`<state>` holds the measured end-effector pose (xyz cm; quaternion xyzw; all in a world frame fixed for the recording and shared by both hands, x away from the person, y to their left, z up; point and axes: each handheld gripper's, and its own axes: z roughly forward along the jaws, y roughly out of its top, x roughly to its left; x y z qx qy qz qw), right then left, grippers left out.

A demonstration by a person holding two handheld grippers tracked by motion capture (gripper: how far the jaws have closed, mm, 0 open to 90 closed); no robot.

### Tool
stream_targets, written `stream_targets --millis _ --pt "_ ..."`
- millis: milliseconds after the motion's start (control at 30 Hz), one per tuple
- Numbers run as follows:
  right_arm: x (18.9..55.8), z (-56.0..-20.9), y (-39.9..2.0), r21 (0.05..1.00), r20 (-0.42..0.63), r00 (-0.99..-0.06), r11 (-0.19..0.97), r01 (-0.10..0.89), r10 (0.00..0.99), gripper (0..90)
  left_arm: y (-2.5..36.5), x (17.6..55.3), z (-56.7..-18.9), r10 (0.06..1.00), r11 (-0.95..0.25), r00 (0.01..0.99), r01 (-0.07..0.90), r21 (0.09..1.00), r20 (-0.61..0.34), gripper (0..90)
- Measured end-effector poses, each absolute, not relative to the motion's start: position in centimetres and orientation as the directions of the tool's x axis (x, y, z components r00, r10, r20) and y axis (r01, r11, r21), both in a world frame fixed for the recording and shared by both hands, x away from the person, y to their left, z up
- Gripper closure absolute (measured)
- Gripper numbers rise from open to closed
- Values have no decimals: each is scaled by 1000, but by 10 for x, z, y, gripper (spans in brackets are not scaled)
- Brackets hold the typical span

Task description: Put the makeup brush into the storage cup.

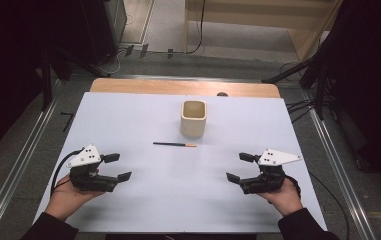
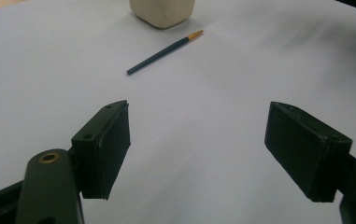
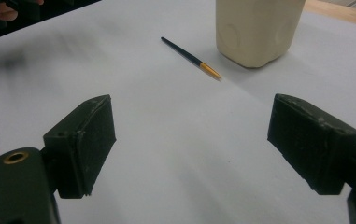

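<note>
A thin dark paintbrush [image 1: 174, 144] with an orange end lies flat on the white table cover, just in front of a cream square cup [image 1: 193, 118]. The left gripper view looks past its own wide-apart jaws at the paintbrush [image 2: 165, 52] and the cup [image 2: 162, 11] beyond. From the other side, the right gripper view takes in the paintbrush [image 3: 190, 57] and cup [image 3: 256, 29]. My left gripper [image 1: 119, 167] rests low at the front left, open and empty. At the front right my right gripper [image 1: 239, 167] is open too, nothing between its jaws.
The white cover [image 1: 138, 200] spreads over a wooden table whose far edge [image 1: 178, 87] shows behind the cup. Metal floor rails [image 1: 23, 150] run along both sides, and dark stands and cables [image 1: 318, 80] sit at the back right.
</note>
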<state>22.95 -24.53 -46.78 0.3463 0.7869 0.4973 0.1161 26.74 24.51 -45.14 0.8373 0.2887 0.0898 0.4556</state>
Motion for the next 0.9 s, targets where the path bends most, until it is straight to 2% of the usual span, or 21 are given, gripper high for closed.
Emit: stream_targets --millis 900 --pt "231 -466 -248 872 160 -724 248 423 671 158 241 267 -453 558 -430 822 401 809 -111 232"
